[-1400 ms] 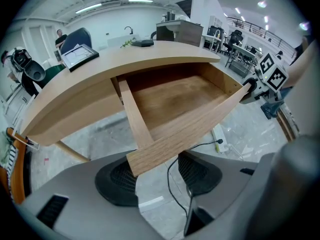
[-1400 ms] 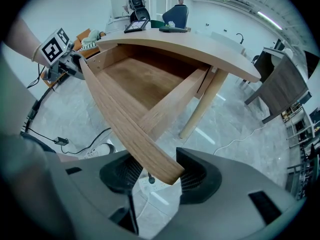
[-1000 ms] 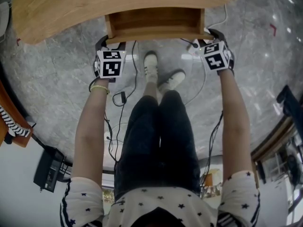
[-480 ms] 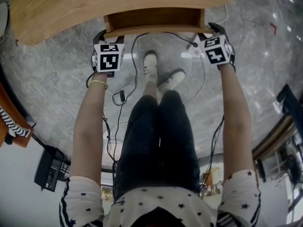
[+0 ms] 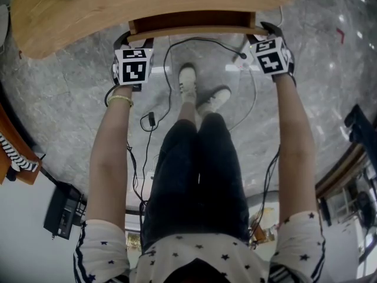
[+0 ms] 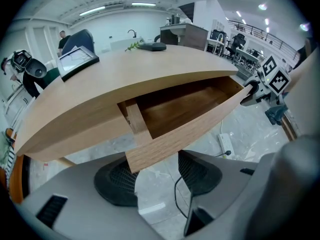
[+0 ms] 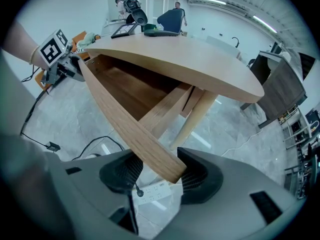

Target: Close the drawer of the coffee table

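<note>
**Drawer position.** In the head view the drawer (image 5: 191, 23) sits at top centre of the frame, under the near edge of the coffee table (image 5: 106, 10). It stands partly out, and a dark strip of its inside shows behind the front board. It is not yet closed.

**Left gripper** (image 6: 159, 171). The jaws are narrowed to about the board's thickness, and the left end of the drawer's front board fills the gap between the pads. We read this as clamped on the board.

**Right gripper** (image 7: 161, 173). It is the same on the right end, with the board's corner wedged between both pads.

**Why one at each end.** We judge that a hold at both corners keeps the push even, so the drawer runs straight and does not skew or jam. Both arms reach nearly straight, with the grippers level at upper left and upper right of the head view, which fits a square push.

**Step in hand.** The drawer is being pushed in, and most of the travel appears done. The next move calls for equal pressure until the front meets the table's edge.

**Risk.** The pads could get pinched between board and table. The cable (image 5: 206, 43) lies on the floor below the drawer.
</note>
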